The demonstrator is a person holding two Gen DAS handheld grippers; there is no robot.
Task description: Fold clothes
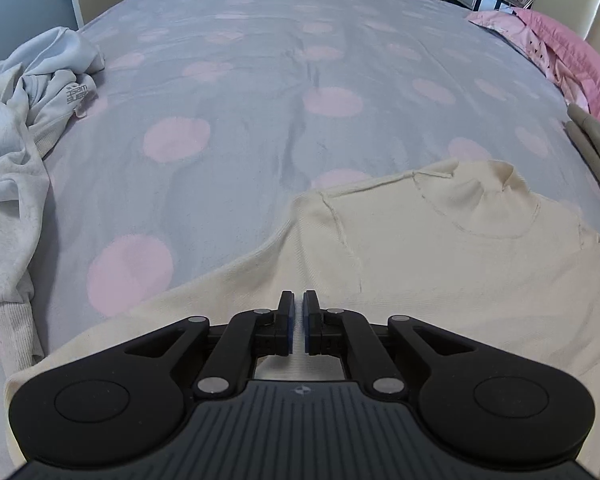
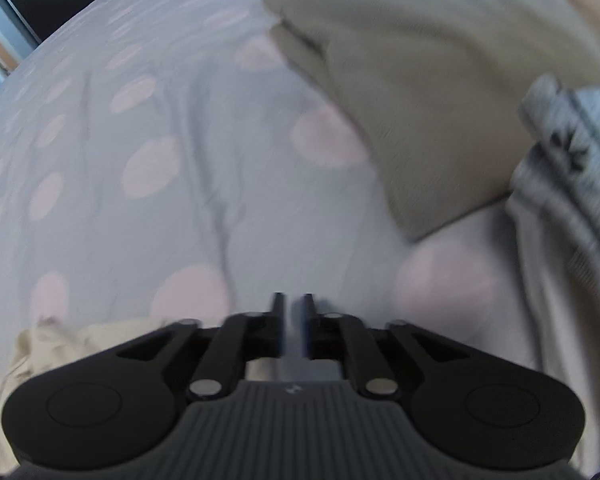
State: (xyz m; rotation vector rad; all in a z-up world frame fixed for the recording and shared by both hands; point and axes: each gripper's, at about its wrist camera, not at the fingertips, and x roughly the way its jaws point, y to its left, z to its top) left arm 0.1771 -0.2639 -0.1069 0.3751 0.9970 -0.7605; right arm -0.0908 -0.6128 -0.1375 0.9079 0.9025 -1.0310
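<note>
**Item 1, cream top**: lies flat across the lower right of the left wrist view, high collar toward the frame's upper right, one sleeve running down to the lower left. Spread face-flat on the bedspread, presumably so its edges can be brought over in folds; a corner of it also shows at the lower left of the right wrist view.

**Item 2, left gripper**: low centre, over the top's midsection. Jaws nearly together, only a sliver of cream cloth visible in the gap; whether they pinch a ridge of fabric cannot be told.

**Item 3, right gripper**: low centre of a blurred frame, over bare bedspread just past the top's edge. Jaws narrowly apart, nothing between them, likely free to take a new hold.

**Item 4, folded olive garment**: upper right, stacked aside as finished work.

**Item 5, grey patterned knit**: right edge, beside the olive piece.

**Item 6, crumpled pale grey sweatshirt**: left edge, unfolded, apparently awaiting its turn.

**Item 7, pink bedding**: upper right.
</note>
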